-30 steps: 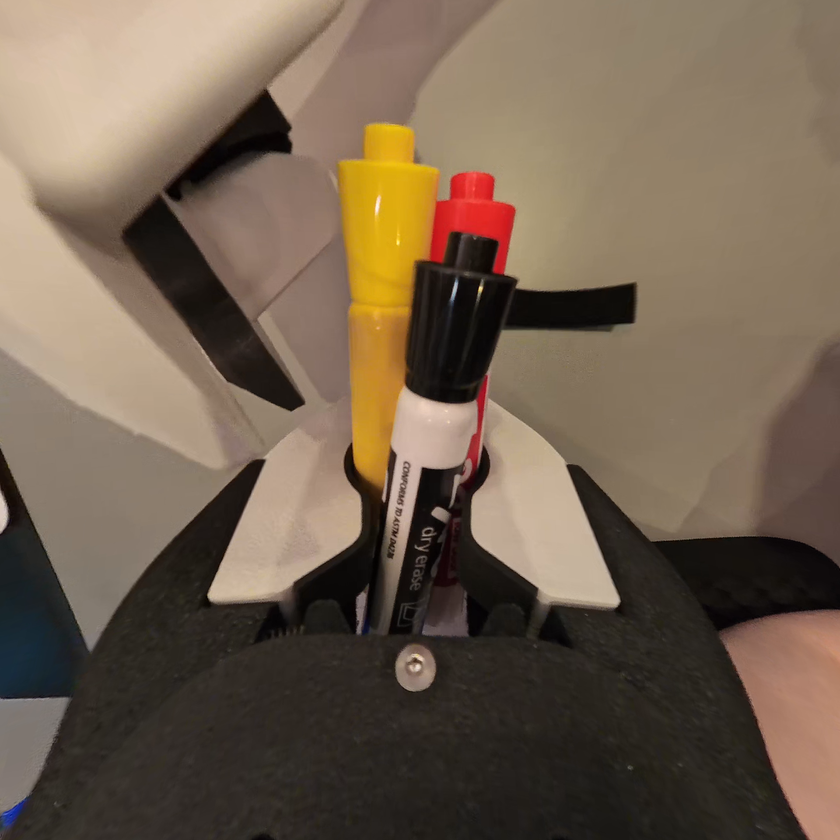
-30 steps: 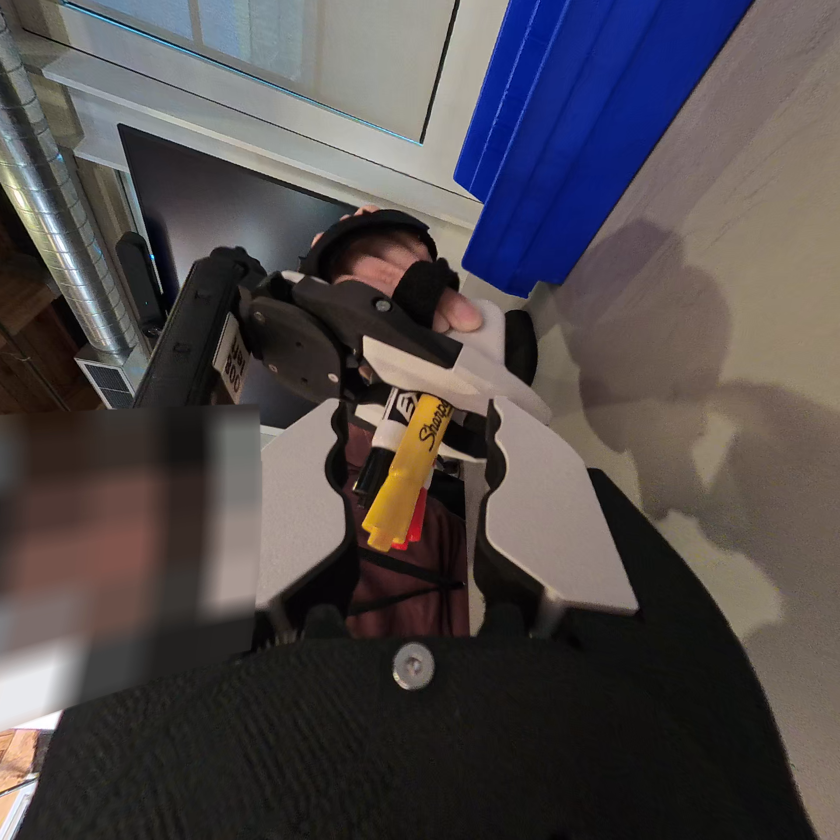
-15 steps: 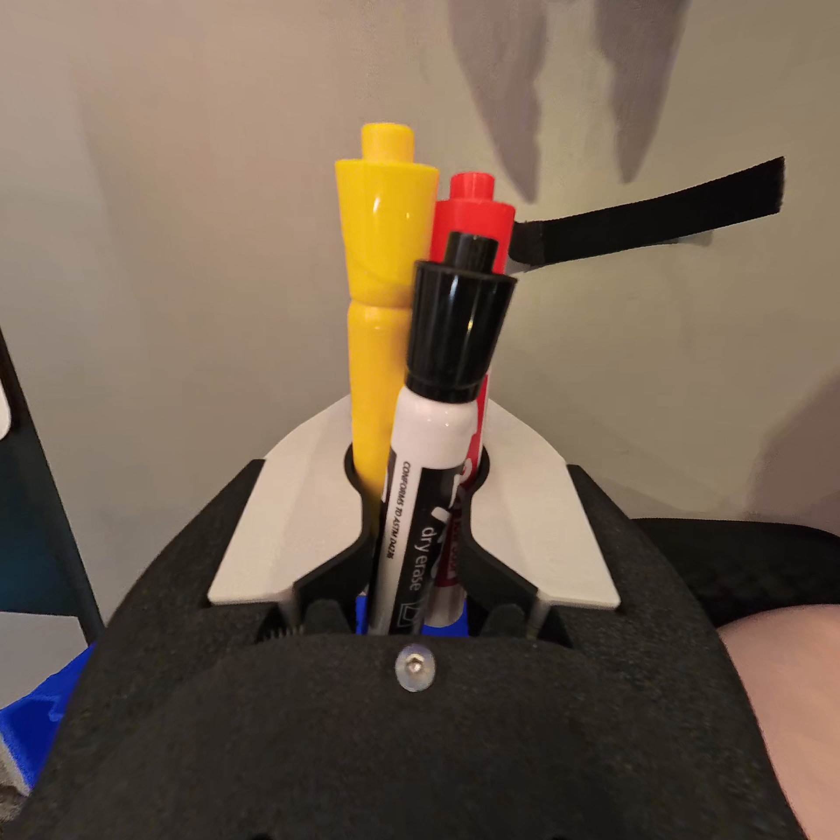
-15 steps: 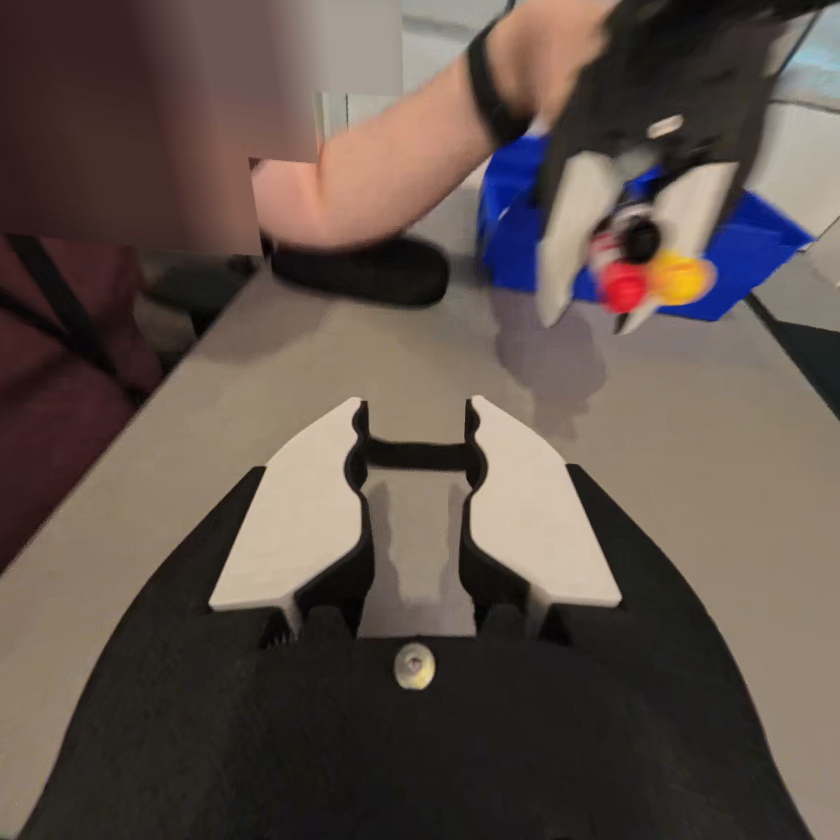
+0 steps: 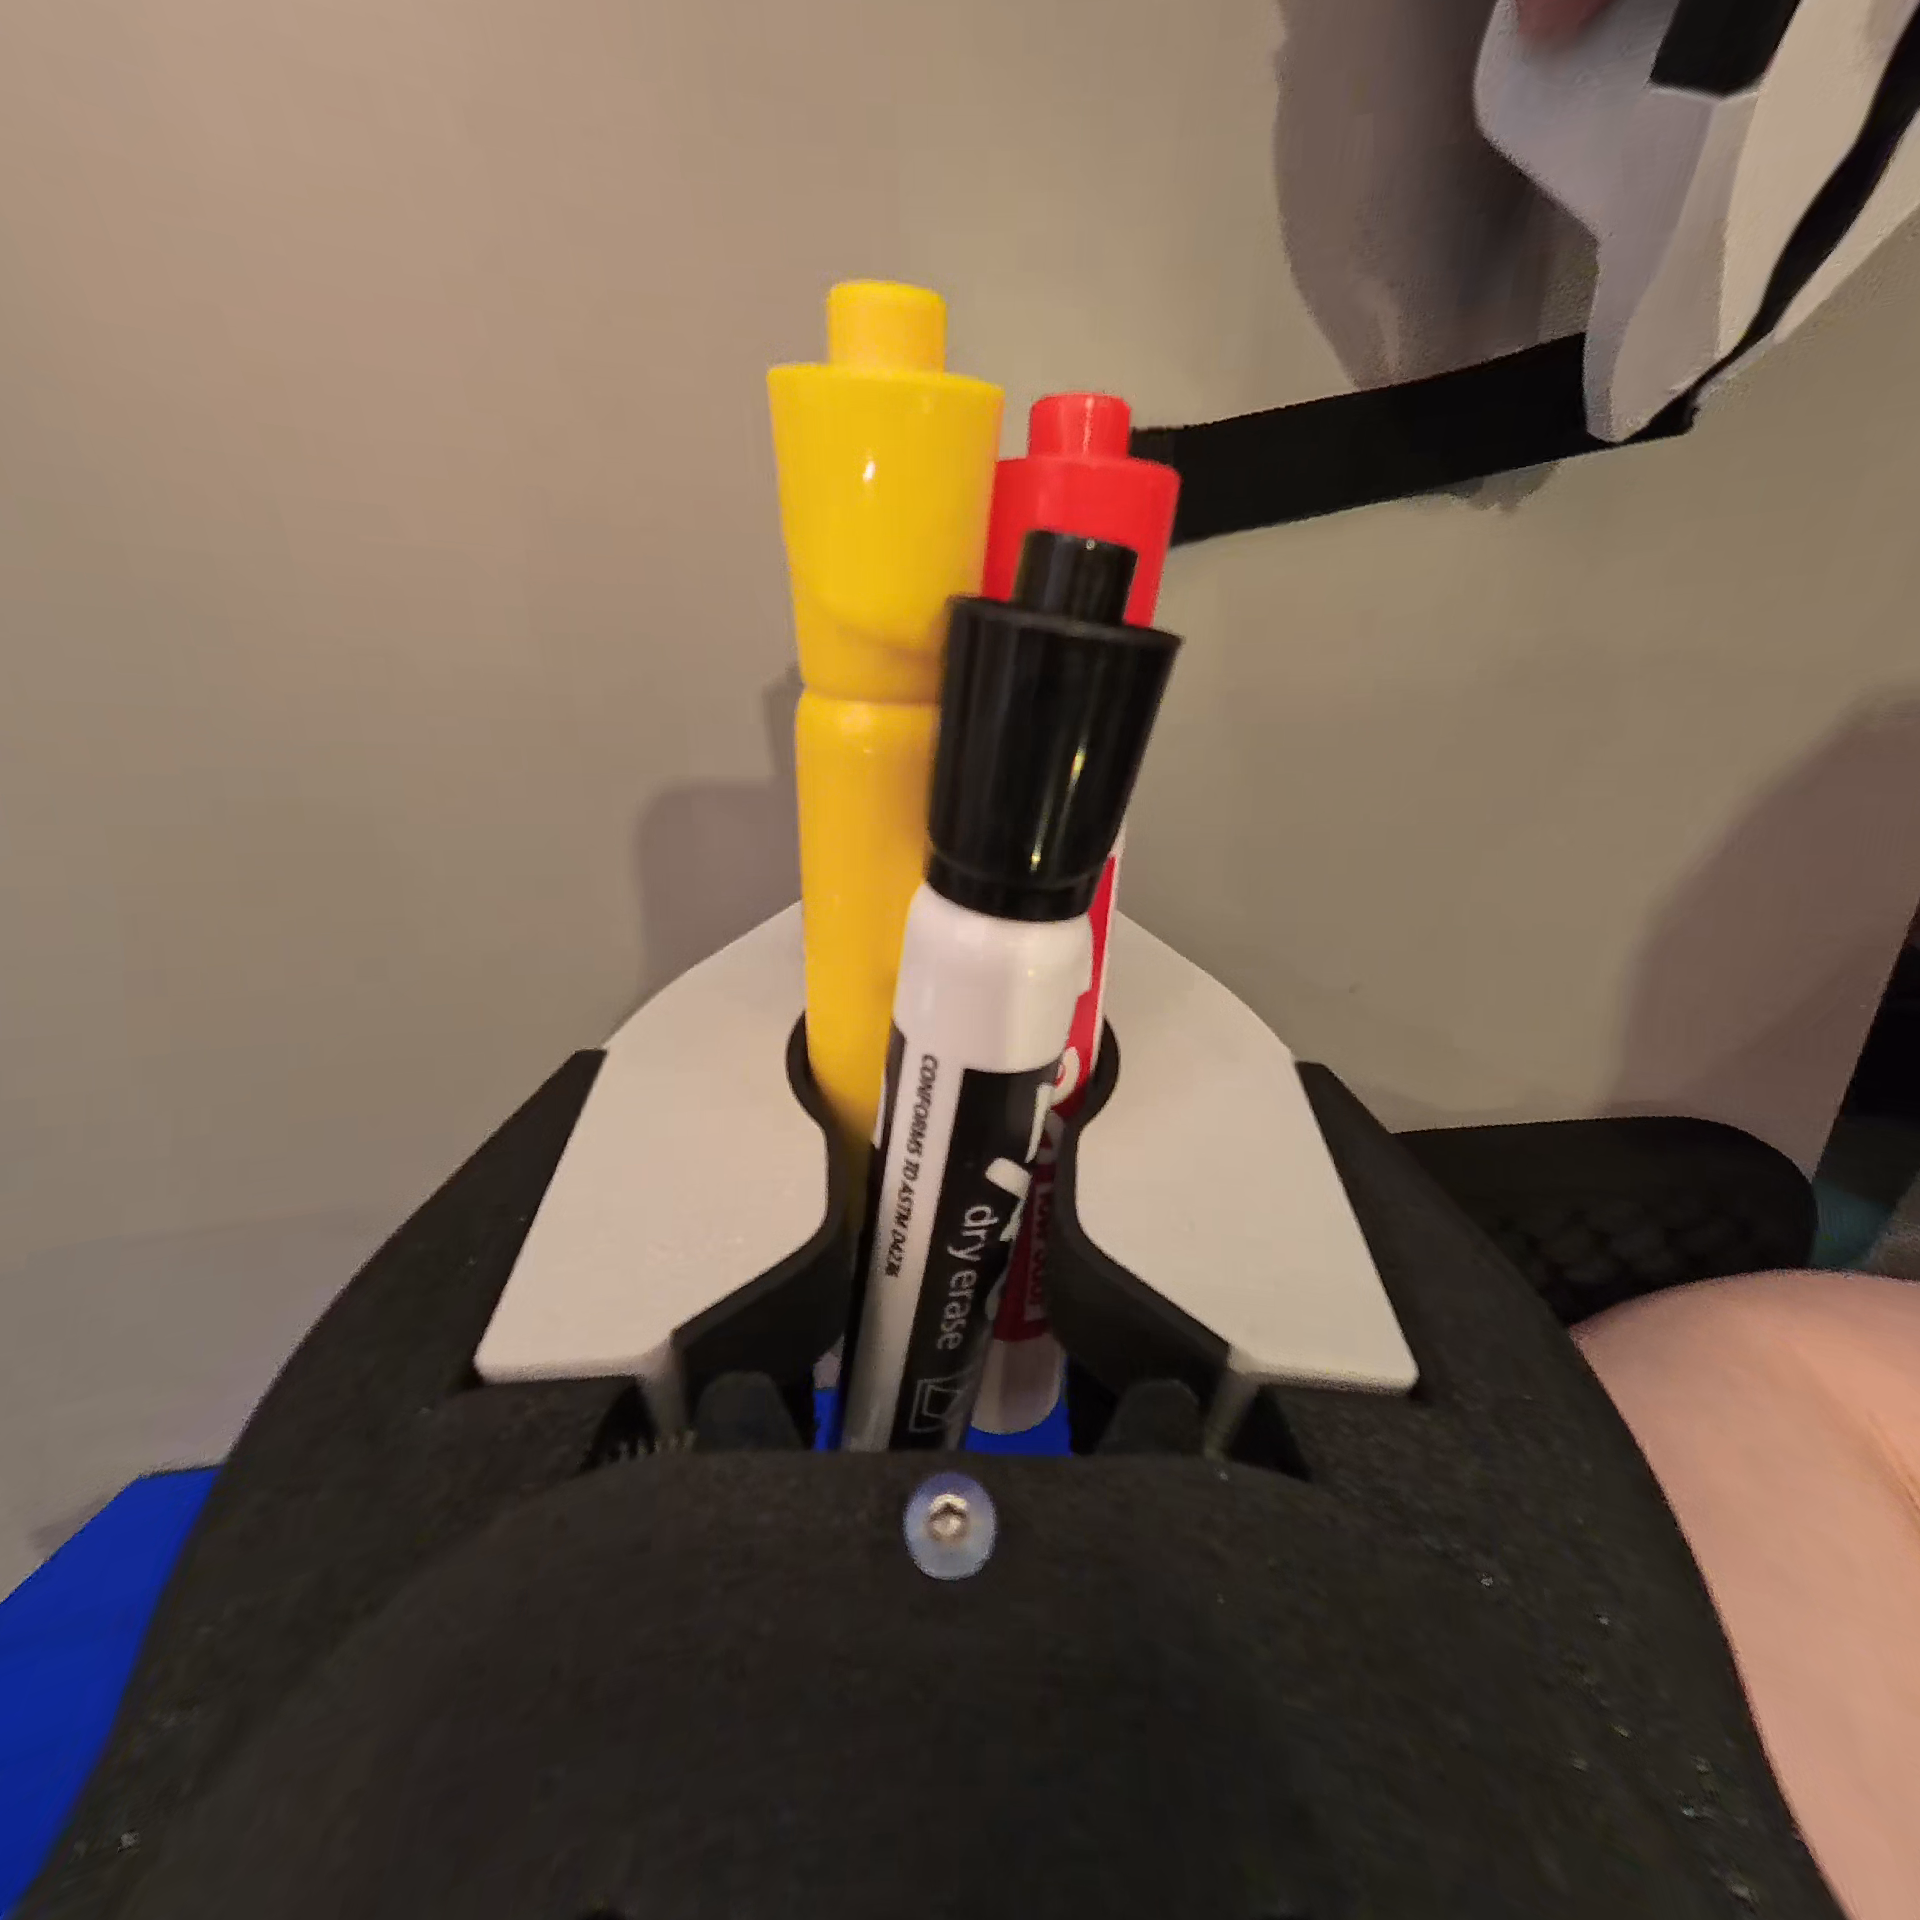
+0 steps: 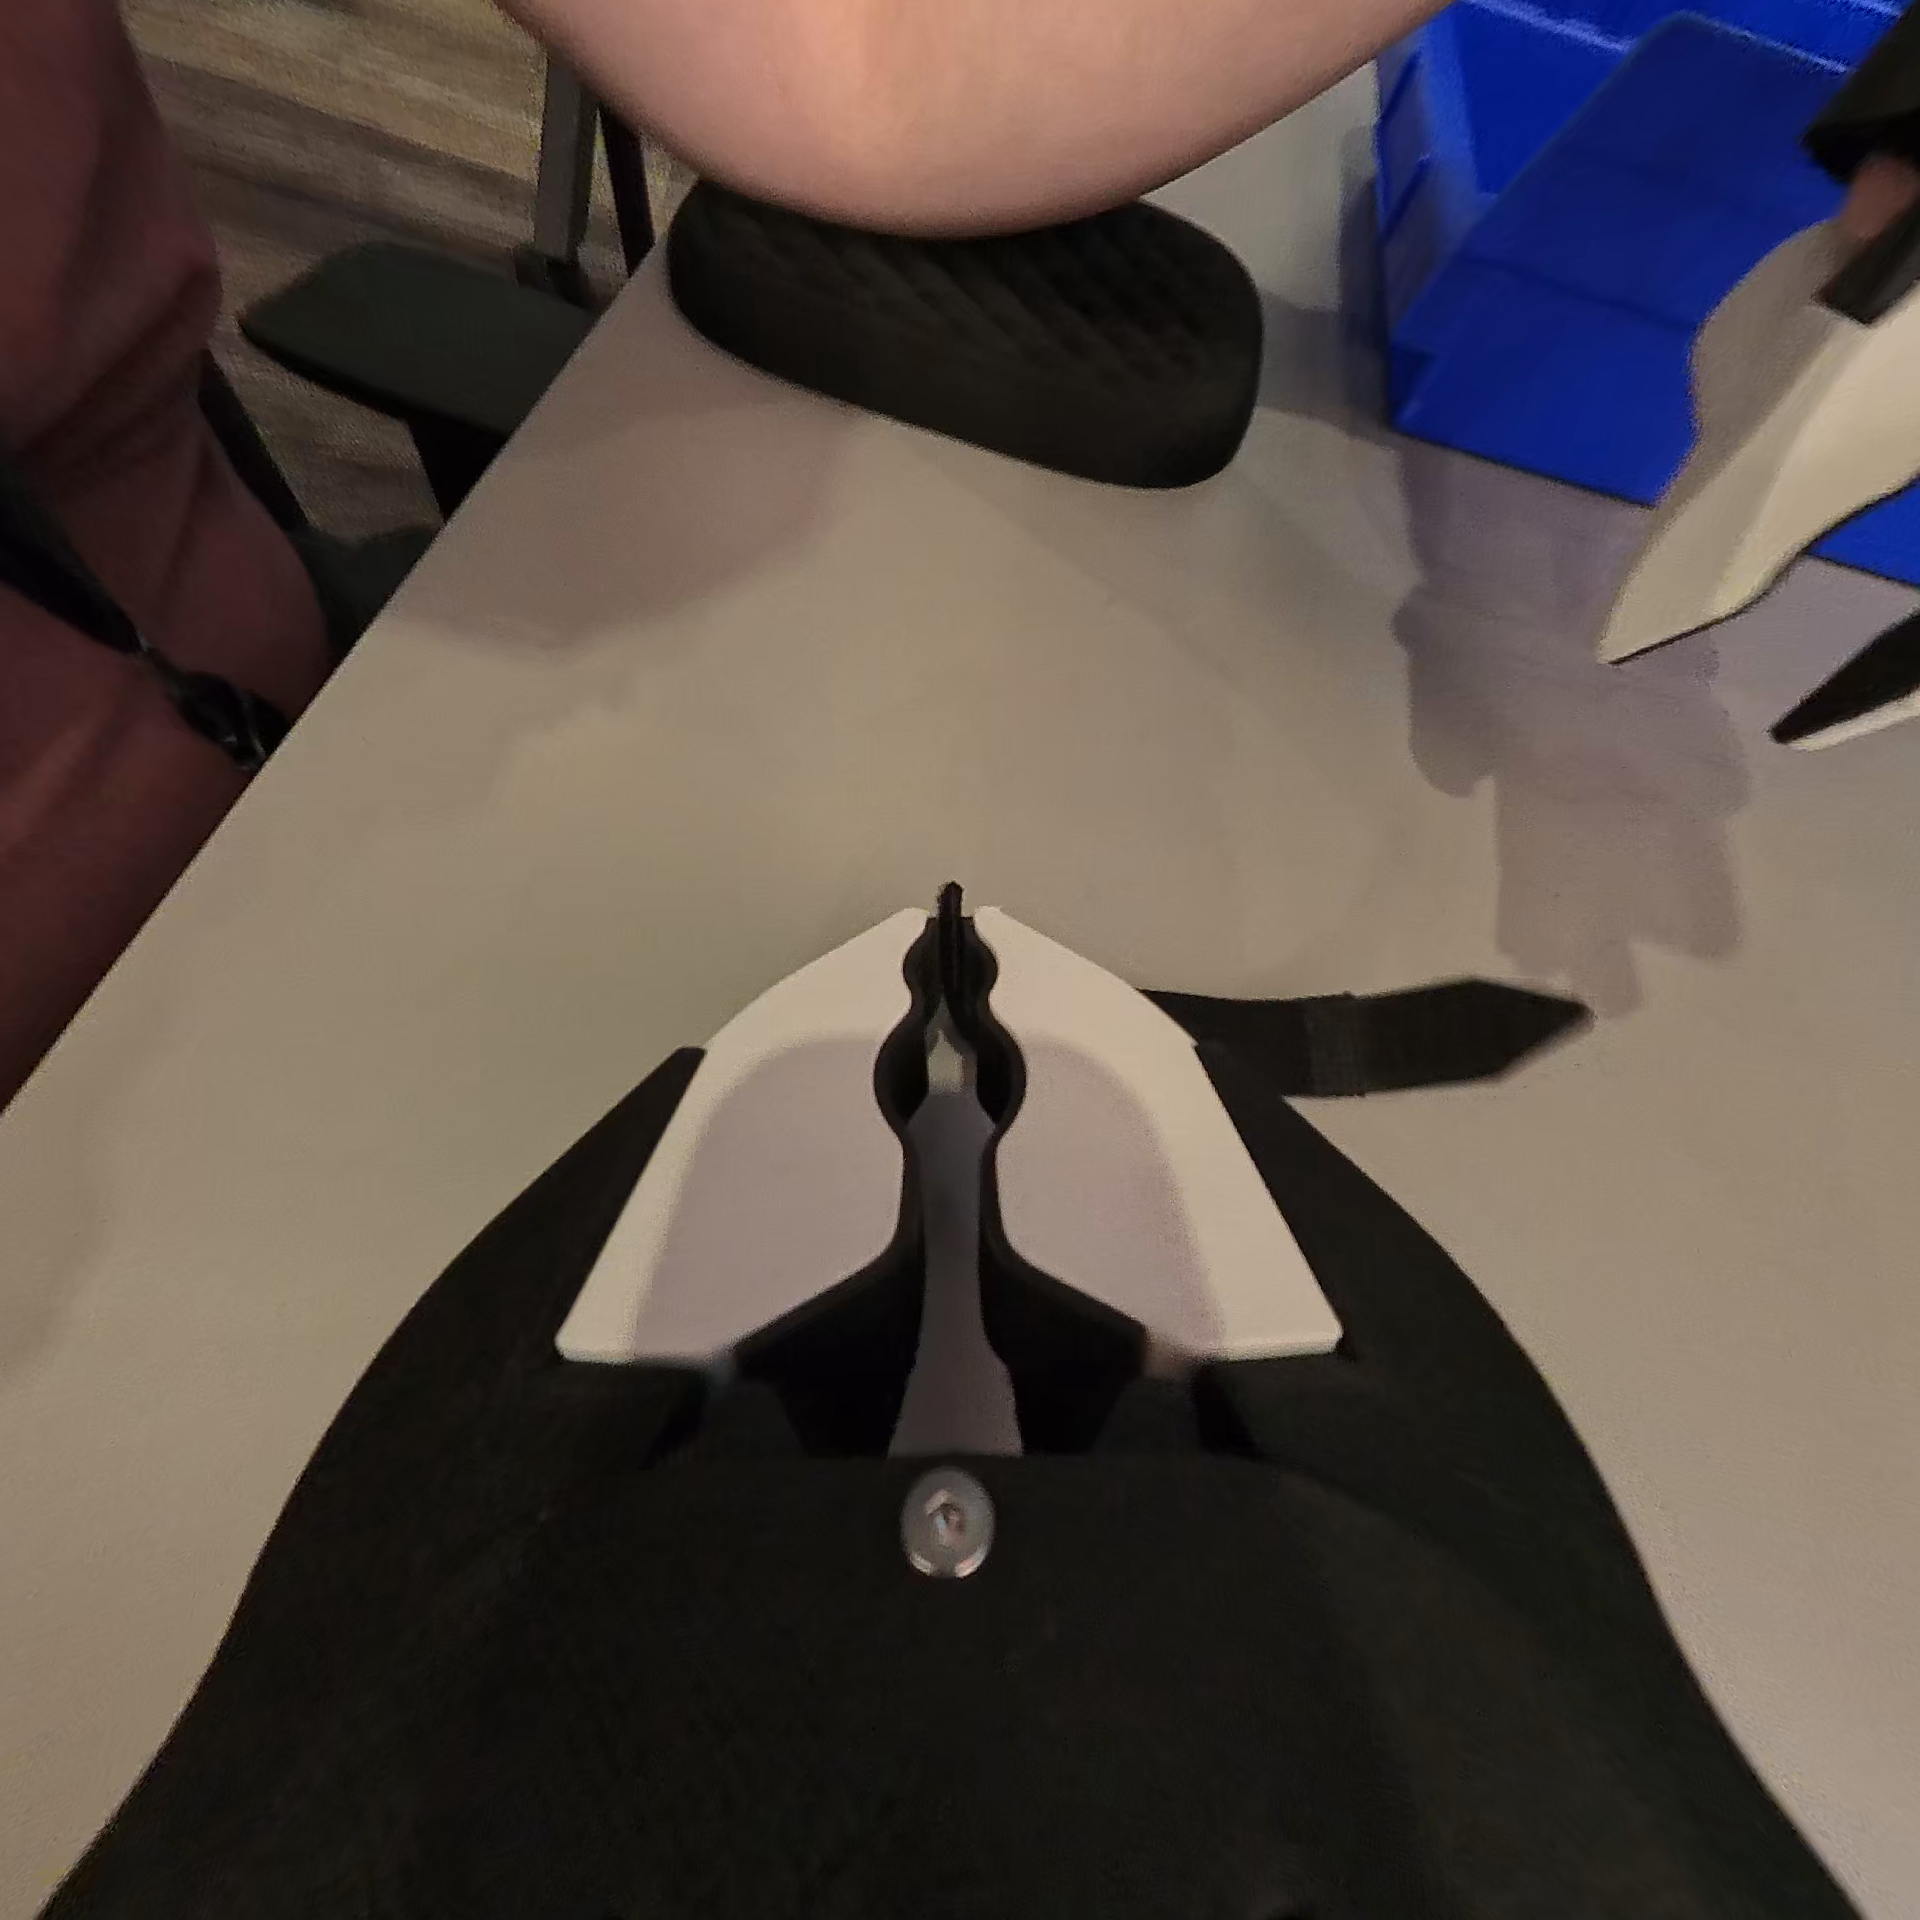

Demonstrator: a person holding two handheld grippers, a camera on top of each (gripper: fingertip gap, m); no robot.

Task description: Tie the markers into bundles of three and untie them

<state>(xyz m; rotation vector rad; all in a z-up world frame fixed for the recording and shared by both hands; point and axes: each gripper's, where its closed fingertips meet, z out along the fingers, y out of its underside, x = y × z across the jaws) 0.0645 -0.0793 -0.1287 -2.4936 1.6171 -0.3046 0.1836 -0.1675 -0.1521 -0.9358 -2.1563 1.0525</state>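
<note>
Between your left tongs [image 5: 951,1049] you're gripping three markers: yellow [image 5: 878,665], red [image 5: 1086,499], black-capped [image 5: 1039,769], caps pointing out over the grey bench [image 6: 831,727]. Your right tongs [image 6: 951,925] are pinching the black strap [image 6: 1382,1039] end tight; strap is running taut from behind the red marker.

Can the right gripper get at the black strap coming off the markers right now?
Likely yes, it looks already there: the right gripper is shut with the black strap pinched edge-on between its tips. The strap runs free of the three markers out to the side, with nothing across it.
</note>
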